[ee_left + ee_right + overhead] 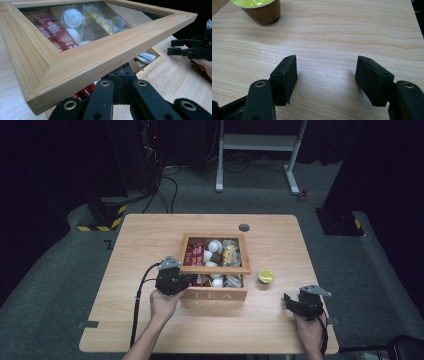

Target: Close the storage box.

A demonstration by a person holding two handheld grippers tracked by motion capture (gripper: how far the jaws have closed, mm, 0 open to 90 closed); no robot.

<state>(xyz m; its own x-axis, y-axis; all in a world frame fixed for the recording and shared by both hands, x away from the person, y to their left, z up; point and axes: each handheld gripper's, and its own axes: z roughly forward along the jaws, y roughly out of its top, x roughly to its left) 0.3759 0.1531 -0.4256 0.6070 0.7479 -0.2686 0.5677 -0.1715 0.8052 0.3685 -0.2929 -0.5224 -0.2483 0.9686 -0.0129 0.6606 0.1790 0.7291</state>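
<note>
Left gripper [187, 281] at the tea box [215, 294], glass-paned lid [100, 56] raised partway.

Box sits mid-table [150, 235]; lid's front edge rests over the left jaws, tilted up, sachets [53, 32] and pods visible beneath. Whether those jaws pinch the lid or only prop it: cannot tell. Right gripper [325, 77] hovers over bare wood, jaws spread, empty; green-lidded capsule [260, 8] stands near, apart from it.

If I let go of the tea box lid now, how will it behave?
The lid is probably rigid: a wooden frame around a clear pane, raised at the front edge by the left gripper. Released, it would likely drop shut onto the box. The pane may be fragile, so lower it gently.
</note>
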